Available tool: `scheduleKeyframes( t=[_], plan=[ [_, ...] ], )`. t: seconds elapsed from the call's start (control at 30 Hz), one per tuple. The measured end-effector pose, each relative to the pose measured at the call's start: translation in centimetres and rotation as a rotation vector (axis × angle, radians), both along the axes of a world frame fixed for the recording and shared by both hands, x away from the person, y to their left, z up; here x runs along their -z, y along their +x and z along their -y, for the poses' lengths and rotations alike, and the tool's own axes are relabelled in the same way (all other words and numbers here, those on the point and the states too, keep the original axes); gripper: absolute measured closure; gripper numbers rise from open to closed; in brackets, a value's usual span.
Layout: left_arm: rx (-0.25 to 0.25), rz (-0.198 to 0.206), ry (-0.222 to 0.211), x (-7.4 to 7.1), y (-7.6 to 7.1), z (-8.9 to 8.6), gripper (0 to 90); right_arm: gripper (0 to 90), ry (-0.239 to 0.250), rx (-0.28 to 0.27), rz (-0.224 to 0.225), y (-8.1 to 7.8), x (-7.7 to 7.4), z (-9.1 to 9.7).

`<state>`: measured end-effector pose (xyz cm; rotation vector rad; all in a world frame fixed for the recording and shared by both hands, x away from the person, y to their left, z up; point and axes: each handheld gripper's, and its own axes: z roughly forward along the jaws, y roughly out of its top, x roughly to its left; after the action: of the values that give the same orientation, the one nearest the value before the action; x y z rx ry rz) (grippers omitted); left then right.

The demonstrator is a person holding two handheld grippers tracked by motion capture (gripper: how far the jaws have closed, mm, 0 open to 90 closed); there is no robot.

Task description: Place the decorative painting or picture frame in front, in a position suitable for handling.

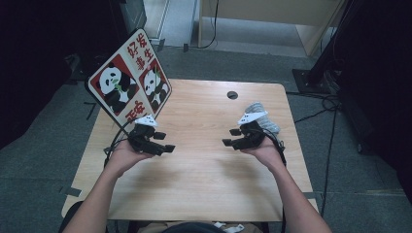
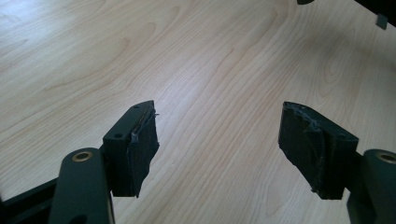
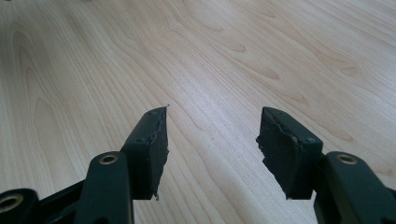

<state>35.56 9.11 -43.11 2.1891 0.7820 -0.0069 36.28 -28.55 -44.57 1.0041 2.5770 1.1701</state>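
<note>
Over the wooden table (image 1: pixel 204 170) a person holds my two grippers, their jaws pointing toward each other across the middle. My left gripper (image 1: pixel 165 141) is open with nothing between its black padded jaws, and the left gripper view has bare wood under my left gripper (image 2: pixel 219 135). My right gripper (image 1: pixel 231 137) is open too and holds nothing, and in its own view my right gripper (image 3: pixel 212 140) hangs over bare wood. A grey patterned cloth (image 1: pixel 265 120) lies just behind the right hand. A panda sign board (image 1: pixel 128 80) leans tilted at the table's far left.
A round cable hole (image 1: pixel 232 95) sits near the table's far edge. Cables (image 1: pixel 320 109) trail over the grey floor to the right. Dark equipment (image 1: pixel 369 58) stands at the right, and a wooden cabinet (image 1: pixel 272 14) stands beyond the table.
</note>
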Motion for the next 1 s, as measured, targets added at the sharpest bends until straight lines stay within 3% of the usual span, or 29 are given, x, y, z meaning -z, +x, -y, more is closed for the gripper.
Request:
scheduleKeyframes(
  t=[0.63, 1.0],
  plan=[
    [-0.081, 0.017, -0.055, -1.7, -0.7, -3.8, 34.0, 41.4, -0.022, -0.031, -0.029, 0.5, 0.4, -0.9],
    [-0.139, 0.01, -0.051, -2.1, -0.9, -6.3, 34.1, 41.4, -0.033, -0.043, -0.035, 0.4, 0.6, -1.1]
  ],
)
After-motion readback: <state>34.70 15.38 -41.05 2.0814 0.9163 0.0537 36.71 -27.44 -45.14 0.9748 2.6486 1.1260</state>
